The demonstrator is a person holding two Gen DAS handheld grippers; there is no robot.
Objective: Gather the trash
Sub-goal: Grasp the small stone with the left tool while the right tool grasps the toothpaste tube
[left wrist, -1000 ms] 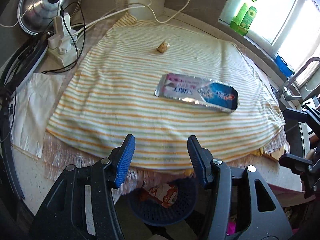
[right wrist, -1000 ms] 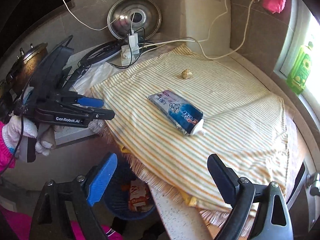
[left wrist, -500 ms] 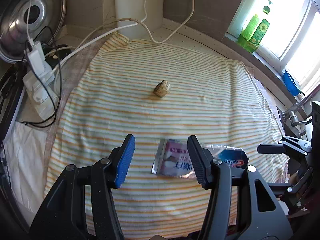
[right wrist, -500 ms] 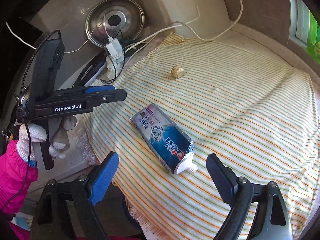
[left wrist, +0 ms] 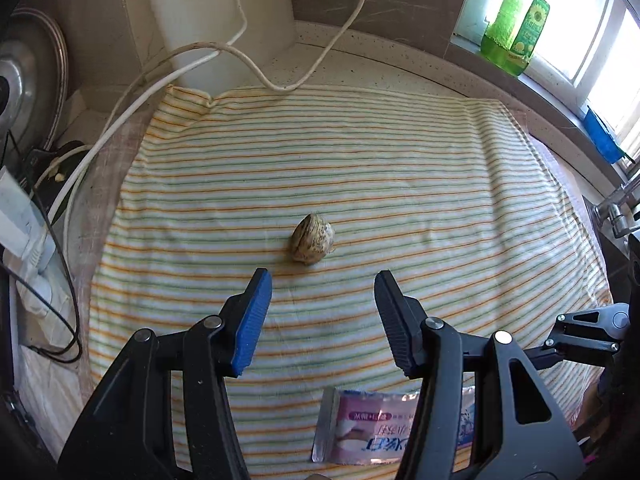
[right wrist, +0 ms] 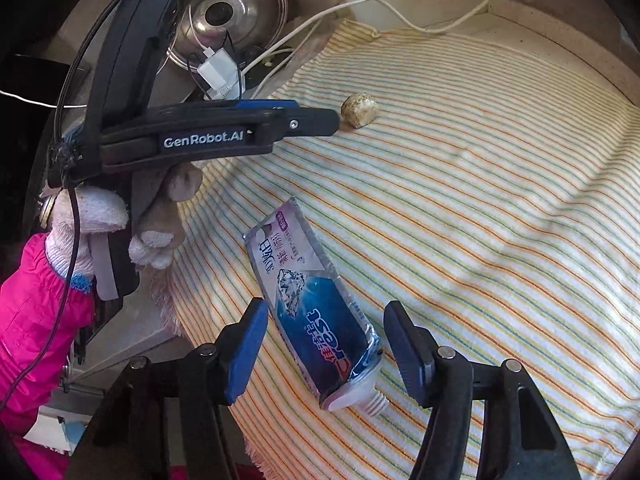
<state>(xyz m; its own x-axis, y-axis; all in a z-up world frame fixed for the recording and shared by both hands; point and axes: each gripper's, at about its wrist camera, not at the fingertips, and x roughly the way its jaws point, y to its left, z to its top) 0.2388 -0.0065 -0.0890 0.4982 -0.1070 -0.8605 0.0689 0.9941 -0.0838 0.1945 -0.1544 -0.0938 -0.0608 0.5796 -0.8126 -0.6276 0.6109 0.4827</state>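
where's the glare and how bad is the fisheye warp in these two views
Left wrist view: the window is blown out white behind the green bottles, and the striped cloth bows toward the edges. Right wrist view: sun lies bright across the cloth, the toothpaste tube shows small highlights, and dark vignette fills the corners.

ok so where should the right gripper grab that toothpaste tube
Grip the toothpaste tube across its flat body just above the neck, coming straight down. It lies flat on the striped cloth, lengthwise between the open fingers of the right gripper, so they should close on its two long edges.
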